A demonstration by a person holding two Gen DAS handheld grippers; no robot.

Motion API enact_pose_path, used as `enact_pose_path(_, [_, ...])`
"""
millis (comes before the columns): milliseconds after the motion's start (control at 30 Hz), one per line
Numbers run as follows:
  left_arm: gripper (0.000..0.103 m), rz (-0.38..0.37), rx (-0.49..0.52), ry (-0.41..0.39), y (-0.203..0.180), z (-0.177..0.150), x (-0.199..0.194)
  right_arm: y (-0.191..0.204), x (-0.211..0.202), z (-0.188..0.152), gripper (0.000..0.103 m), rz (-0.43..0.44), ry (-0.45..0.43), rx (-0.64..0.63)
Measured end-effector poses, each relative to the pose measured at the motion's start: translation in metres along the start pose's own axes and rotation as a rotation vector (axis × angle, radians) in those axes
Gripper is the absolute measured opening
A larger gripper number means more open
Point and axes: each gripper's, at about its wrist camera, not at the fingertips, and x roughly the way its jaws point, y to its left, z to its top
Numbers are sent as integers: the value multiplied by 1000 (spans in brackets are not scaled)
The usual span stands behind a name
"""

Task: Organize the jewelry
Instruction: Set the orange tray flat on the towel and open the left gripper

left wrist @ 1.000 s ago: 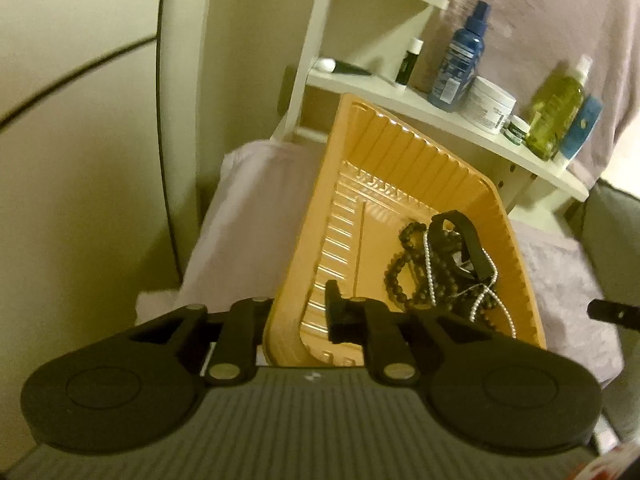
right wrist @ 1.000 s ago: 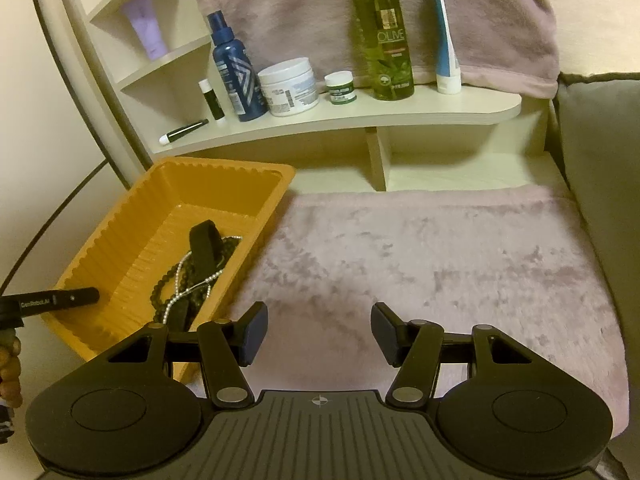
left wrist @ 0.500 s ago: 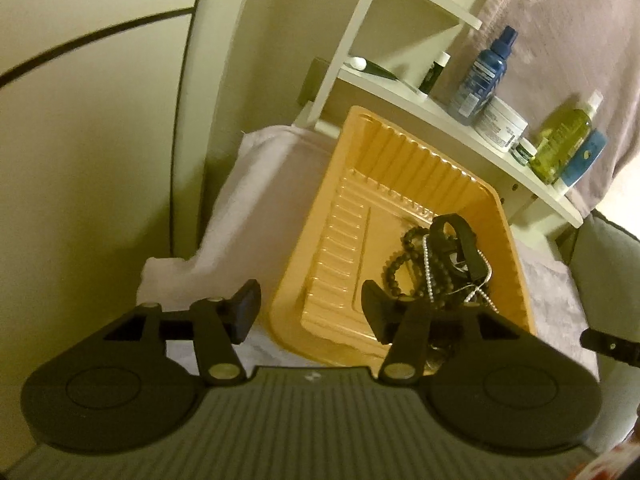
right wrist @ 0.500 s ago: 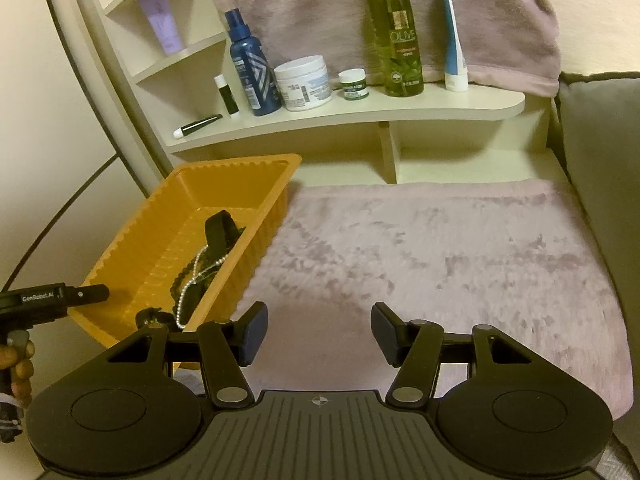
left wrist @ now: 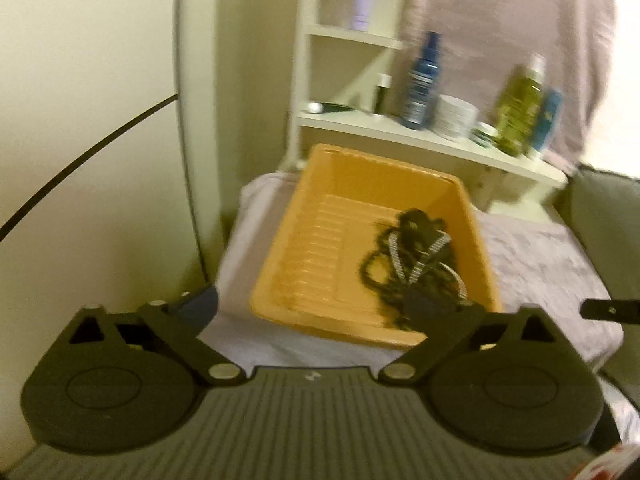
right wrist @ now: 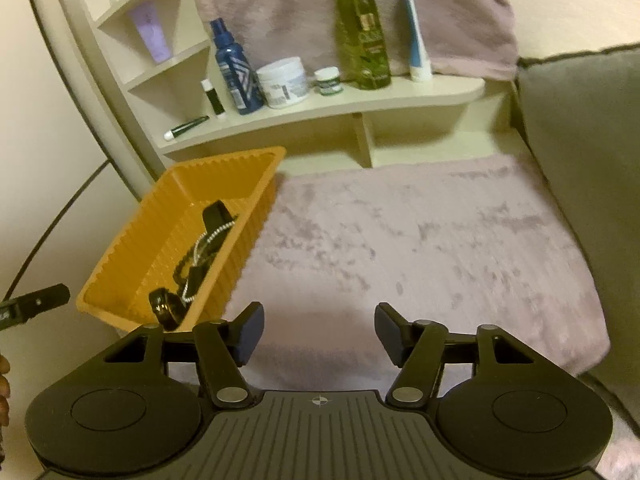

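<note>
On the pink blanket (right wrist: 420,240), left edge: orange tray (right wrist: 132,248), near corner overhanging, far end close under the shelf (right wrist: 320,114) with its bottles (right wrist: 362,36). Jewelry (left wrist: 412,256) heaped against the tray's right wall, nothing loose elsewhere. Wide bare blanket to the right, up to the grey cushion (right wrist: 580,152). Left gripper (left wrist: 312,306) held just short of the tray, fingers spread far wider than half a second ago, when already parted, gripping nothing. Right gripper (right wrist: 319,332) over bare blanket, fingers apart as before, empty.
</note>
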Motion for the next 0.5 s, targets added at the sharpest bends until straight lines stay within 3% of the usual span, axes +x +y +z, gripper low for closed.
enact_pose_path(500, [102,-57,134,108,-77,-27,-6,1,-24,-27,71,-53,41,-5])
